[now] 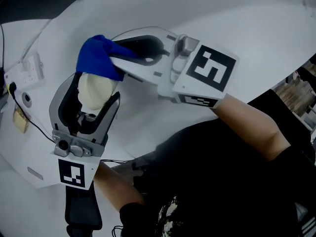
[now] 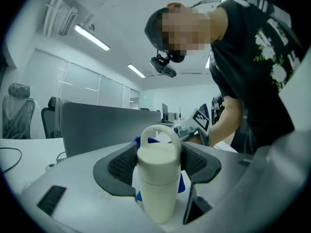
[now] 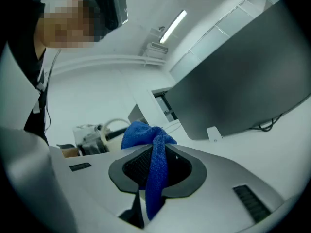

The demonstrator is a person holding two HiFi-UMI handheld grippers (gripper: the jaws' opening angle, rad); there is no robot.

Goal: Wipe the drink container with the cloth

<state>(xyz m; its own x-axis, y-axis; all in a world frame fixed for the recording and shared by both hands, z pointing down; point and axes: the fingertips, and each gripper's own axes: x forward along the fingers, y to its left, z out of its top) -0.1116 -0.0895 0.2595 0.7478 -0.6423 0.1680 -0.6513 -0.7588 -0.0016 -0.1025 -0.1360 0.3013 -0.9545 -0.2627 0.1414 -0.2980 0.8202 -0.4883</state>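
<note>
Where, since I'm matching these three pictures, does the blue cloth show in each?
Head view: cloth upper left, in the right gripper.
Left gripper view: centre, peeking from behind the cream container.
Right gripper view: centre, clamped between the jaws.
Shared landmark: the cream container.

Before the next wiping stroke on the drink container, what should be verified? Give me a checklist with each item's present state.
1. Left gripper grips the drink container: ok, pads press it from both sides.
2. Right gripper holds the cloth: ok, jaws shut on a fold, with the rest bunched ahead of them.
3. Cloth meets container: ok, in the head view it lies over the container's top end.
4. Lid seated: ok, no gap shows.
5. Clearance above the table: cannot tell.
</note>
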